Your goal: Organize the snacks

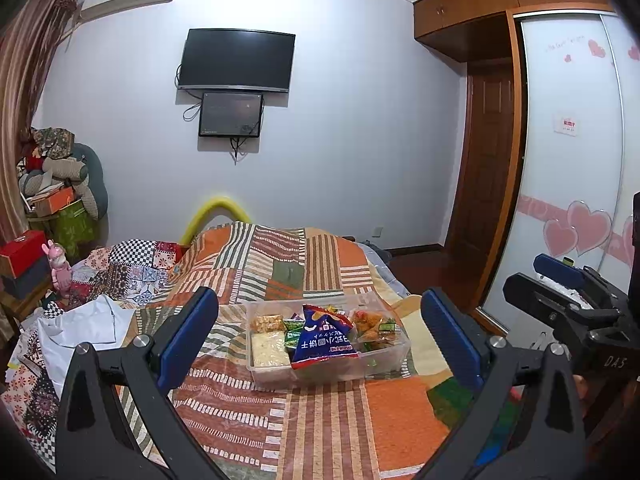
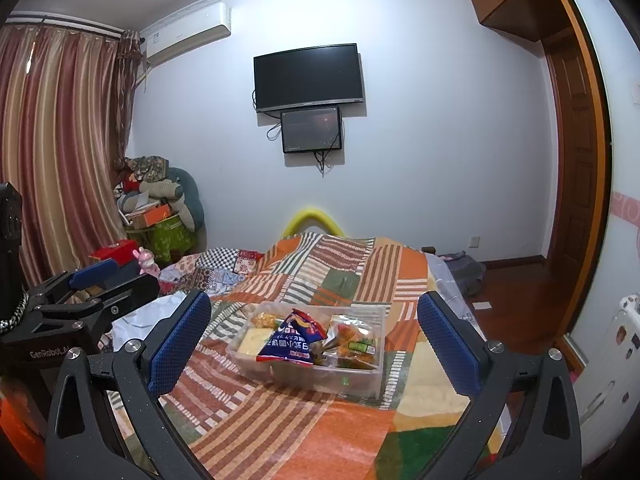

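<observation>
One clear snack box [image 1: 394,354], blue packet [image 1: 324,340] upright

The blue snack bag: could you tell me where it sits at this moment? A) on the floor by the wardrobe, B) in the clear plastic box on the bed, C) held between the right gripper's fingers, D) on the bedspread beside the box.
B: the blue snack bag stands among other packets inside the clear plastic box on the bed, while both the left gripper and right gripper are open and empty.
</observation>
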Tool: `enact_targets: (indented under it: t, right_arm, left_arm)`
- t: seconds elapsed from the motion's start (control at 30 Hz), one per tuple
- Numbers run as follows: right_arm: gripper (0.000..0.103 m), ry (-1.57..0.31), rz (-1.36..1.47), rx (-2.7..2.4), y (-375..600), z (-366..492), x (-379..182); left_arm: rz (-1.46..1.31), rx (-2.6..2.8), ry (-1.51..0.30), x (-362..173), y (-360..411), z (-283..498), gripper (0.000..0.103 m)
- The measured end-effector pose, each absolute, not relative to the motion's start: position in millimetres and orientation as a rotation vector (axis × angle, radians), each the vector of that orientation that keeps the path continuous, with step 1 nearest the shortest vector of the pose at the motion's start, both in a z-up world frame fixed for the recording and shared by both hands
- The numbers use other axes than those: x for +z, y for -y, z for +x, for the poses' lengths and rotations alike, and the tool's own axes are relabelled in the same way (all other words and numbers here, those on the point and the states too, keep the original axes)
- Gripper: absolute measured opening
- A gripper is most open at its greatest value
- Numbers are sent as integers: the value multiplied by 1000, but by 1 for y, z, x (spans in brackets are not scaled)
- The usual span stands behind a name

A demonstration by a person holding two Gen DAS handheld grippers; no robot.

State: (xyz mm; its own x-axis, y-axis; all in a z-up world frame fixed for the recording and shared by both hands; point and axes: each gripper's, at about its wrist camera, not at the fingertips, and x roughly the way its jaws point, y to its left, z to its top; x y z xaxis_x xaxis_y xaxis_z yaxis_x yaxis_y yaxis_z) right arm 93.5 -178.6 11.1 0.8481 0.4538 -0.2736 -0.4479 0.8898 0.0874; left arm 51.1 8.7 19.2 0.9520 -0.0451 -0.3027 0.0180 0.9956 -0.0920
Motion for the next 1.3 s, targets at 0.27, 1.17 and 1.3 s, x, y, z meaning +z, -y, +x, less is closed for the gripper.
enact_targets:
  t: [0.27,1.17,1.3]
  right_arm:
    - [103,-294,24,474,180,94,10]
    - [103,-295,35,467,183,92,13]
    - [103,-294,37,467,184,92,14]
  left_arm:
    - [-92,-32,-309,19,-9,50,103]
    - [-91,-43,-312,16,-7,50,103]
    - [-98,-54,-312,17,-7,50,103]
